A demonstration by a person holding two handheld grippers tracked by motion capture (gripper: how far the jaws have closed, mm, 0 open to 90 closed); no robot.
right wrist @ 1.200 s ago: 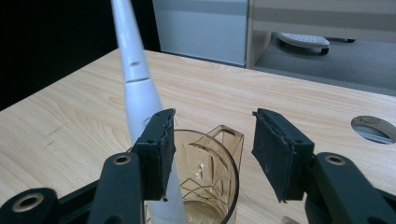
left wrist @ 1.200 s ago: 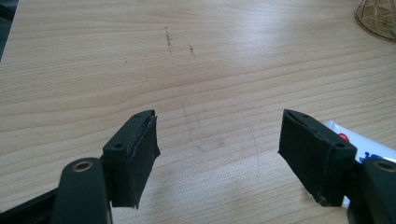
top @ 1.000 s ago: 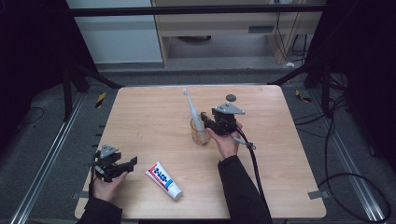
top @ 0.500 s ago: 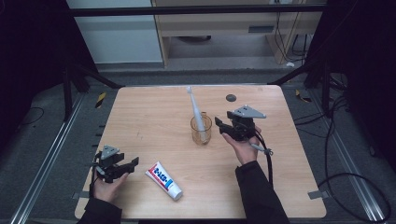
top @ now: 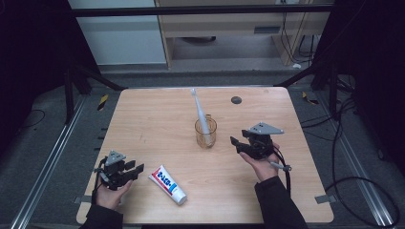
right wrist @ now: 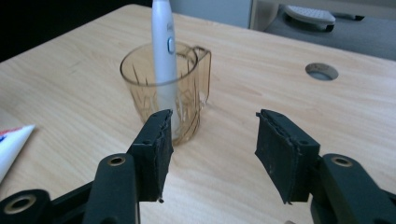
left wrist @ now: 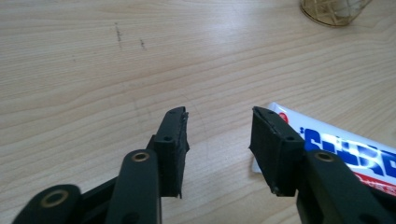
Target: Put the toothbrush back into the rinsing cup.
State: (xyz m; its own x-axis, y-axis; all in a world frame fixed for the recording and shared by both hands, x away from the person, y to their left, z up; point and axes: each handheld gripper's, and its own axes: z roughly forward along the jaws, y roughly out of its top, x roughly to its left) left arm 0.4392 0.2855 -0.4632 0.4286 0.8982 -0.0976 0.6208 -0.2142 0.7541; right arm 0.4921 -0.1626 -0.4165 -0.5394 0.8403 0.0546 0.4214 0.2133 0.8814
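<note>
The right gripper has drawn back from the cup toward the tabletop's near right, while the left gripper's empty jaws have just been closing.

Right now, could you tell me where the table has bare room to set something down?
The far left corner of the table is bare, as is the near right corner. It is tighter between the cup, the tube and the two grippers.

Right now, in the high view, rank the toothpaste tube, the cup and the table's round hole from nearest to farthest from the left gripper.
1. Toothpaste tube: lies flat just to the right of the left gripper, not between its open jaws.
2. Cup: mid-table, up and to the right, with the toothbrush standing in it.
3. Round hole: near the far edge, beyond the cup.
</note>
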